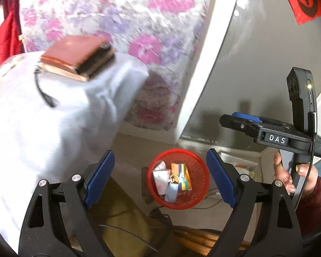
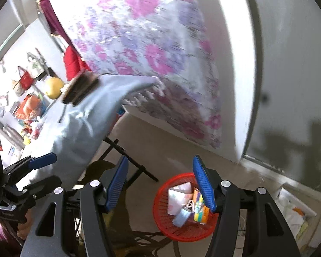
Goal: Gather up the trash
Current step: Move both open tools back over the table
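My left gripper (image 1: 160, 180) hangs with its jaws spread wide and nothing between them; my right gripper (image 2: 160, 189) is the same — open and empty. Both sit above the red mesh basket (image 1: 200, 194) on the floor, which holds the trash (image 1: 171, 180): crumpled paper and a striped carton. Up and left of the basket, a brown book (image 1: 78, 55) lies on the white tablecloth (image 1: 42, 117).

1 red basket (image 1: 200, 194), approx 4 trash pcs (image 1: 173, 181) inside, 2 tongs (image 1: 160, 181) (image 2: 160, 185), 1 book (image 1: 79, 56), 1 yellow fruit (image 2: 54, 87)
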`<action>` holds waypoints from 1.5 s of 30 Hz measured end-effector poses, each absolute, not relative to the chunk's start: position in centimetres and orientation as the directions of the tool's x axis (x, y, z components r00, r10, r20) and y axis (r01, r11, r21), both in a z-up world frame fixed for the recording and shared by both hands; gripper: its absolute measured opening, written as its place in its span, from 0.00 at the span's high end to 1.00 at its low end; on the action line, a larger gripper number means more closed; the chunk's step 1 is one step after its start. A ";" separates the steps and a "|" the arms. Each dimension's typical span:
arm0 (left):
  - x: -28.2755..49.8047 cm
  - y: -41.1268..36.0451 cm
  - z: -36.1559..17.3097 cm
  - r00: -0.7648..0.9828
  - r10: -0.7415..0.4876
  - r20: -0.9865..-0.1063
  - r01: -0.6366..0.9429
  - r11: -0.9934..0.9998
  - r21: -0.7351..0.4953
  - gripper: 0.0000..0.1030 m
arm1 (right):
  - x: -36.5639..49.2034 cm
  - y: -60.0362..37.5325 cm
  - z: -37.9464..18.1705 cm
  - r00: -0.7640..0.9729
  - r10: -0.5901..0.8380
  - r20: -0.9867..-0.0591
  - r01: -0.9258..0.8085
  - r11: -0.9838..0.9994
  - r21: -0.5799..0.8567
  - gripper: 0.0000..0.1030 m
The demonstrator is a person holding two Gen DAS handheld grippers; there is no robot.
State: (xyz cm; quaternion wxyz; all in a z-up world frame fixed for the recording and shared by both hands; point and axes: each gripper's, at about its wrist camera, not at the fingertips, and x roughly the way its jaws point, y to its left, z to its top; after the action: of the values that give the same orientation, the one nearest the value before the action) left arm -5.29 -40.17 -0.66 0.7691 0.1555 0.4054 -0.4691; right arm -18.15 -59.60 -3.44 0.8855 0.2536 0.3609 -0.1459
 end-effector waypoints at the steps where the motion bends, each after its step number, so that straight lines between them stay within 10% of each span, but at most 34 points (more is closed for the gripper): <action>1: -5.3 -39.6 -0.3 0.242 -0.599 -0.763 0.844 0.518 -0.139 0.17 | -17.9 -59.2 -3.1 0.701 -0.073 -0.710 0.433 0.834 0.341 0.40; 20: -1.0 -25.8 5.9 0.490 -0.602 -0.630 0.707 0.698 -0.116 0.10 | -9.3 -45.5 4.1 0.764 0.056 -0.643 0.168 0.945 0.281 0.34; 45: 14.5 -4.4 1.8 0.651 -0.212 -0.729 0.298 0.954 -0.011 0.07 | 10.3 -27.3 3.3 0.648 0.320 -0.691 -0.124 0.940 0.319 0.27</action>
State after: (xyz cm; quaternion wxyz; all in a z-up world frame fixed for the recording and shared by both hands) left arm 14.48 -4.38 1.77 0.9069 0.0549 0.3935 -0.1405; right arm 10.29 -27.34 3.26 0.8996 0.1221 0.4008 0.1233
